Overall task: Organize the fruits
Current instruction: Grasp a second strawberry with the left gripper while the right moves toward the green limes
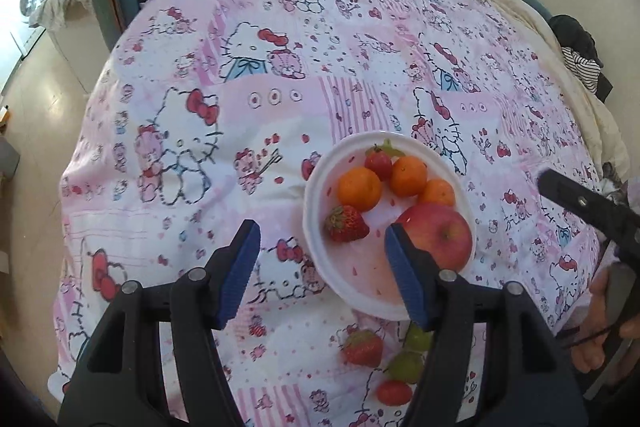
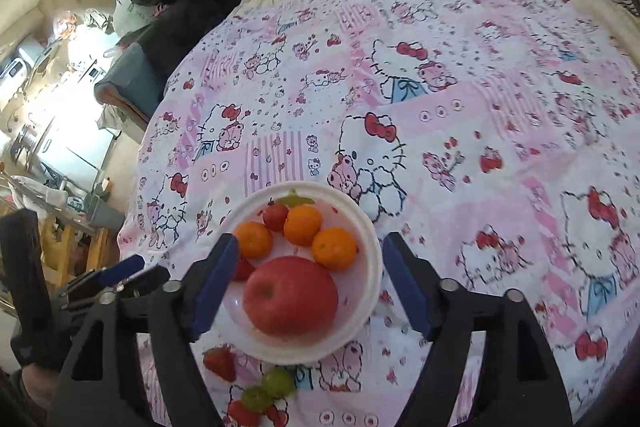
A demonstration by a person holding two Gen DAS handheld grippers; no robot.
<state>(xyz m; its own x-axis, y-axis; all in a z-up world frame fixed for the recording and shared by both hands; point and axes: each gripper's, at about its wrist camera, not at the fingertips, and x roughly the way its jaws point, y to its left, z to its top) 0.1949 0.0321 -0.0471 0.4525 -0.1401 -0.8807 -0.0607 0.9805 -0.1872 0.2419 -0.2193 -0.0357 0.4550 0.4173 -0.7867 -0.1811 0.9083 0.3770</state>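
The red apple (image 2: 291, 295) sits in the white bowl (image 2: 374, 267) on the pink cartoon bedspread (image 2: 480, 131), and the right gripper (image 2: 308, 283) hangs just above it with its jaws spread wide and nothing between the blue pads. To me this looks like the moment right after a drop-off: the apple is down and clear of the fingers, so that step seems finished. Around it in the bowl lie three small oranges (image 2: 303, 225), a little tomato (image 2: 275, 217) and a strawberry (image 1: 346, 223) near the rim.

The left gripper (image 1: 320, 275) hovers over the near edge of the bowl, jaws about half open and empty.

What is left lies outside the bowl, on the bedspread just in front of it: a loose strawberry (image 2: 220, 363), two green grapes (image 2: 267, 391) and another red fruit beyond them, near the bottom edge. I'd guess the next move is a reach back and down towards one of these, narrowing the jaws gently, since soft fruit on soft bedding will roll or bruise.
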